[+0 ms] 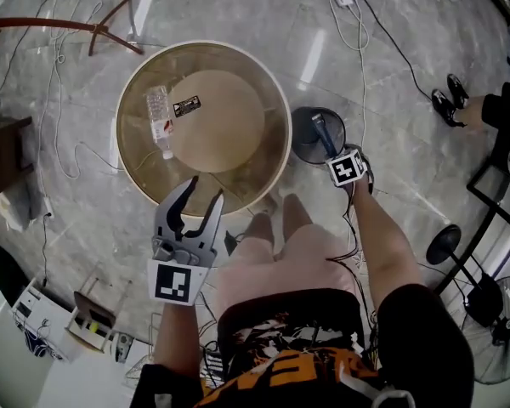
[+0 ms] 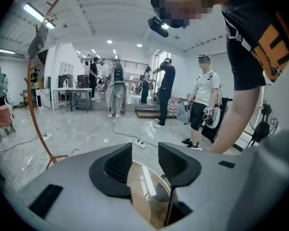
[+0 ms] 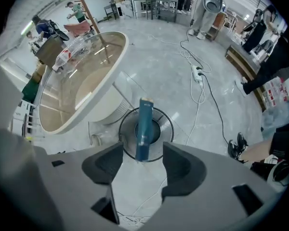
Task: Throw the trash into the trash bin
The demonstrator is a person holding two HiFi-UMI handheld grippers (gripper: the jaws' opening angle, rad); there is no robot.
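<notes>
— Where the left gripper (image 1: pixel 204 189) is held nearest the body, how are its jaws set?

— They are held wide apart with nothing between them. Only the near rim of the large beige tub (image 1: pixel 283 138) is seen through the gap.

— And the right gripper (image 3: pixel 142 165)?

— It is pointed straight down over the small dark trash bin (image 3: pixel 169 129), which is stood on the floor (image 1: pixel 391 83) just beside the tub's right rim. Its jaws are parted. The blue tube (image 3: pixel 145 126) is seen past them, within the circle of the bin's rim, and is touched by neither pad. Whether it is resting or dropping cannot be told.

— What is found farther out?

— A clear plastic bottle (image 1: pixel 159 113) is seen lying inside the tub, by its left wall. Cables (image 1: pixel 382 32) are trailed over the floor beyond.
</notes>
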